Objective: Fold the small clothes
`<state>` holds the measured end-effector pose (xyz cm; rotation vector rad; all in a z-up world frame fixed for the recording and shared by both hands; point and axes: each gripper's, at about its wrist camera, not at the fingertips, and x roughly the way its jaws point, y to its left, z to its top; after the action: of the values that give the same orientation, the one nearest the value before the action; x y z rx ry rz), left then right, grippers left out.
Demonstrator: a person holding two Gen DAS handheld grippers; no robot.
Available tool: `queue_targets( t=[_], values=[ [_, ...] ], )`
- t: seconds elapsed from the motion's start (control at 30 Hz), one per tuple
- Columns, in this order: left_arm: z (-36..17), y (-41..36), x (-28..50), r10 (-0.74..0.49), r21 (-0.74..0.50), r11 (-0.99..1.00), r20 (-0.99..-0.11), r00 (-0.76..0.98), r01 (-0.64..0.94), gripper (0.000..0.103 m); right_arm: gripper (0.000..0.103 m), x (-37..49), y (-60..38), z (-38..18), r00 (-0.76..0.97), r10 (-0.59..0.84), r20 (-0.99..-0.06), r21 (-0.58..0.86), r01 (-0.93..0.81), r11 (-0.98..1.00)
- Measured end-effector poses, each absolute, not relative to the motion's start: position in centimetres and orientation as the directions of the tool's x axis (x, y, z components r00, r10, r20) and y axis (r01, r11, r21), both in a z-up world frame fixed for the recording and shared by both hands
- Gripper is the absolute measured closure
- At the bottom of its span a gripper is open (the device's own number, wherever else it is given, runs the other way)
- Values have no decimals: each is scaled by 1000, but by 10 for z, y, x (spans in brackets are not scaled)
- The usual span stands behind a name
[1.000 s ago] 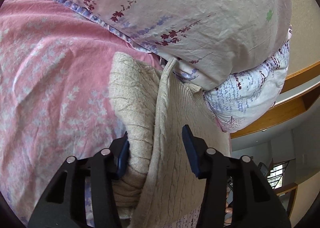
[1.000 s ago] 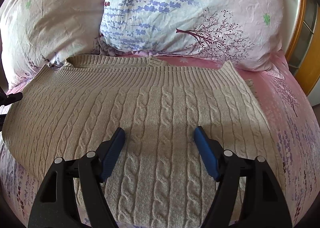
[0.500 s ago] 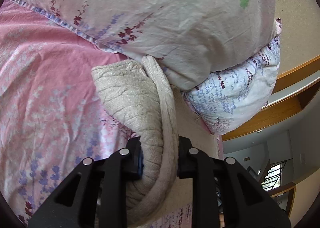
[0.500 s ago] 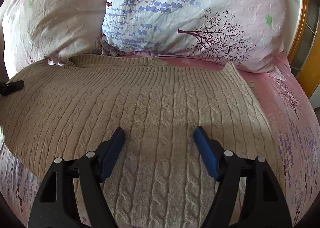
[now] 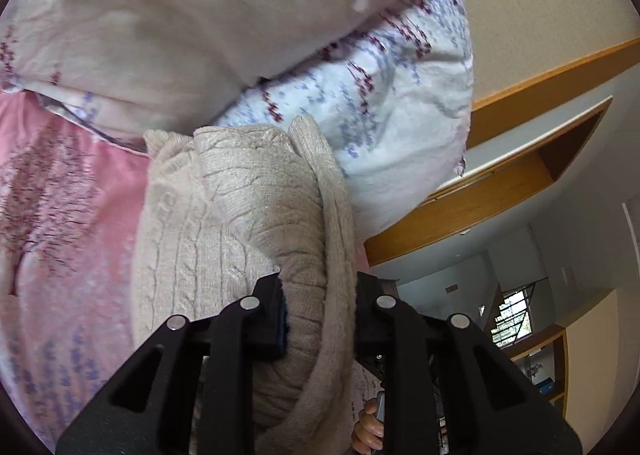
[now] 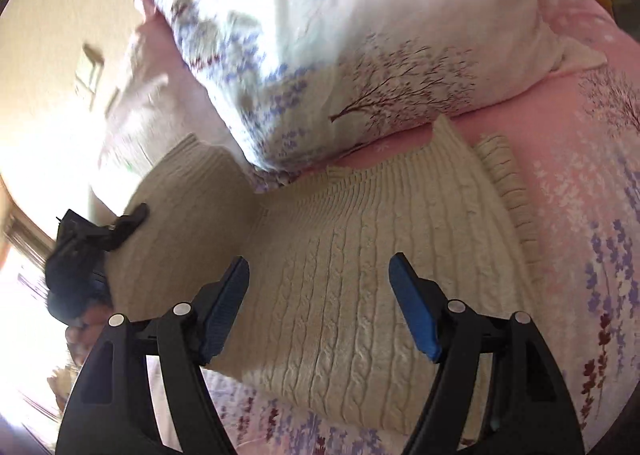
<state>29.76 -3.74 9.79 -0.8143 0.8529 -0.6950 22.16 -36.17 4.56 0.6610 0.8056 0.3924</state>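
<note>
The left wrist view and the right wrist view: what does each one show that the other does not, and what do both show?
Only the left wrist view shows the left gripper up close, shut on a bunched part of the sweater, and a wooden shelf with a room behind. Only the right wrist view shows the right gripper, open above the sweater's flat cable-knit part, and the sleeve cuff on the pink sheet. Both show the beige sweater, the sheet and the flowered pillow.

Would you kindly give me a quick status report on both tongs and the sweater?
Left tongs shut on sweater edge. Right tongs open above it. Pillow touches sweater's far edge.
</note>
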Motion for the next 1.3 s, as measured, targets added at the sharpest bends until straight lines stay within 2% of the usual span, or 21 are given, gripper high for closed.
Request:
queue_targets(
  t=[0.1, 0.13, 0.17, 0.3, 0.37, 0.4, 0.43, 0.47, 0.53, 0.6, 0.67, 0.8, 0.83, 0.87, 0.9, 0.93, 1.0, 1.17, 1.3],
  values=[
    [93, -92, 305, -823, -836, 492, -356, 442, 243, 82, 28, 221, -389, 42, 631, 628, -456, 775, -67, 629],
    [88, -111, 308, -832, -836, 489, -360, 423, 250, 82, 18, 224, -399, 37, 624, 650, -433, 810, -47, 585],
    [79, -129, 311, -838, -839, 488, -373, 400, 240, 82, 15, 224, -406, 32, 623, 661, -417, 836, -21, 548],
    [42, -185, 317, -872, -855, 479, -437, 222, 200, 70, 14, 227, -428, 14, 605, 703, -373, 896, 39, 442],
    [39, -185, 315, -901, -880, 425, -388, 194, 213, 70, 14, 227, -428, 9, 585, 715, -383, 897, 52, 438],
    [44, -180, 313, -908, -885, 409, -370, 196, 222, 63, 14, 228, -429, 7, 577, 718, -389, 897, 58, 439],
    [50, -173, 310, -911, -887, 399, -355, 208, 234, 52, 14, 230, -428, 4, 570, 721, -393, 898, 68, 435],
    [58, -163, 307, -910, -881, 399, -346, 228, 254, 47, 14, 230, -431, 1, 566, 727, -387, 903, 76, 422],
    [73, -141, 298, -884, -842, 449, -370, 286, 299, 42, 14, 233, -431, -3, 567, 733, -375, 912, 83, 402],
    [85, -122, 292, -818, -762, 563, -460, 346, 320, 41, 16, 232, -435, -4, 573, 726, -380, 908, 82, 411],
    [87, -102, 286, -731, -663, 677, -553, 401, 320, 41, 22, 233, -435, -3, 580, 706, -407, 892, 87, 444],
    [74, -81, 277, -616, -535, 787, -661, 428, 307, 41, 45, 240, -428, -2, 588, 645, -488, 837, 106, 536],
    [67, -78, 279, -592, -513, 806, -682, 430, 296, 41, 56, 242, -427, -3, 593, 624, -509, 819, 112, 562],
    [63, -78, 279, -575, -497, 818, -697, 428, 290, 41, 63, 243, -426, -3, 596, 597, -537, 795, 121, 594],
    [59, -79, 281, -569, -491, 823, -705, 423, 287, 41, 80, 243, -423, -2, 603, 562, -567, 763, 129, 633],
    [55, -80, 281, -569, -491, 822, -710, 416, 288, 41, 85, 244, -420, 2, 614, 527, -587, 729, 118, 675],
    [48, -81, 281, -574, -494, 819, -716, 397, 291, 41, 87, 242, -411, 17, 654, 456, -603, 647, 66, 760],
    [42, -91, 273, -581, -486, 813, -715, 389, 321, 41, 88, 222, -394, 58, 777, 352, -522, 495, -61, 867],
    [39, -92, 270, -594, -492, 802, -711, 376, 338, 41, 93, 232, -413, 20, 717, 256, -649, 460, 101, 882]
  ],
)
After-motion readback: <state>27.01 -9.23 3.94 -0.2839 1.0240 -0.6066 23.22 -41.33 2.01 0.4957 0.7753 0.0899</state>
